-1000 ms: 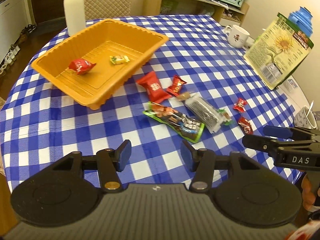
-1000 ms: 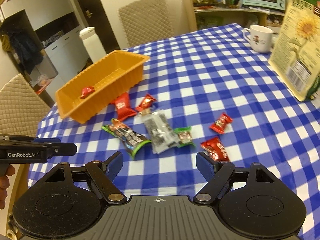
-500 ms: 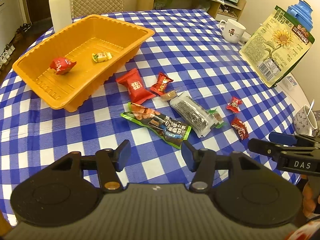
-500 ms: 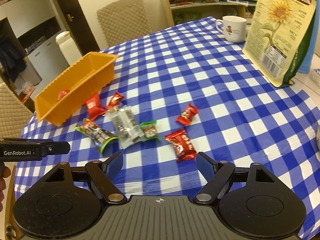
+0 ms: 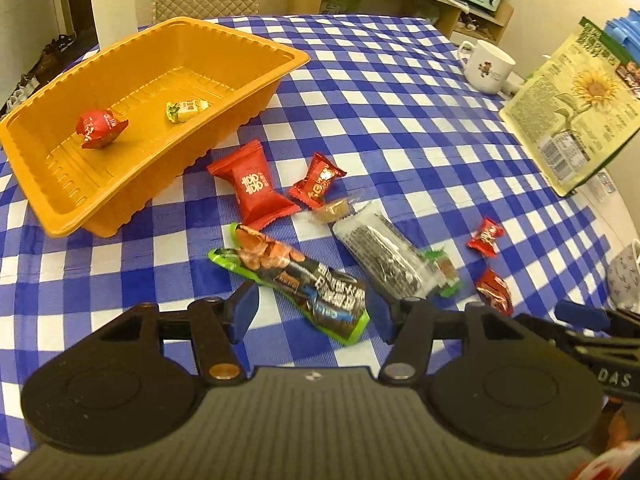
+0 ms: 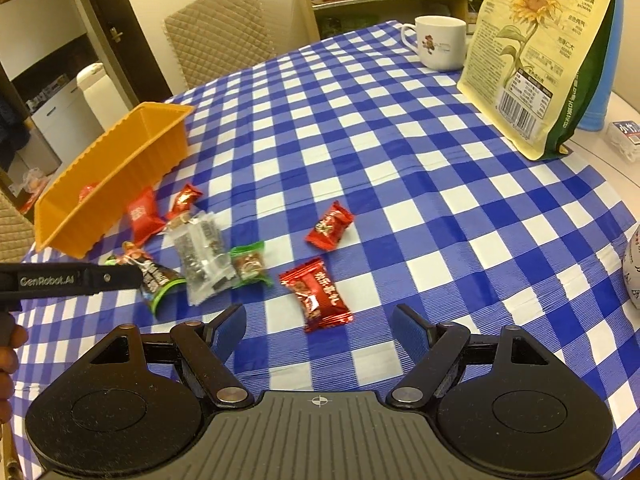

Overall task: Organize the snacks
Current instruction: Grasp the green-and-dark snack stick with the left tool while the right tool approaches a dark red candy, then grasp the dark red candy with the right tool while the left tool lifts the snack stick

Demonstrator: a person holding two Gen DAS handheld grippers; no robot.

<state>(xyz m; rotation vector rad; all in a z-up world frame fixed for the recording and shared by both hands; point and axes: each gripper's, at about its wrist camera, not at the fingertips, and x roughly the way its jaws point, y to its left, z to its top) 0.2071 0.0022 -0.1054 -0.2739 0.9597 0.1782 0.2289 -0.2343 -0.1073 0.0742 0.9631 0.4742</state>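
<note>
Your left hand-held gripper (image 5: pixel 311 312) hangs over the table (image 5: pixel 400 120) with its blue and white checked cloth, and its jaws are opening. The near end of the long green and black snack packet (image 5: pixel 296 276) lies between the blue pads, but the pads do not press on it. Your right hand-held gripper (image 6: pixel 319 326) is released, with its jaws wide apart. The red foil candy with gold print (image 6: pixel 316 294) lies just past them on the cloth, at 12 o'clock, not gripped.

The orange plastic tray (image 5: pixel 280 56) stands at 10 o'clock from the left hand-held gripper. Inside it lie a round red wrapped candy (image 5: pixel 100 127) and a small yellow and white candy (image 5: pixel 185 109), apart from each other. Outside the tray, near its right wall, lie a big red pillow packet (image 5: pixel 252 186) and a small red candy (image 5: pixel 318 182). Beside them, at 1 o'clock, lies a clear packet with dark filling (image 5: pixel 384 260), and a small green wrapped sweet (image 6: pixel 249 264) touches its end. One more red candy (image 6: pixel 330 226) lies alone at 12 o'clock in the right view.

A tall sunflower seed bag (image 6: pixel 532 56) stands at 2 o'clock, with a white mug (image 6: pixel 440 42) behind it.
</note>
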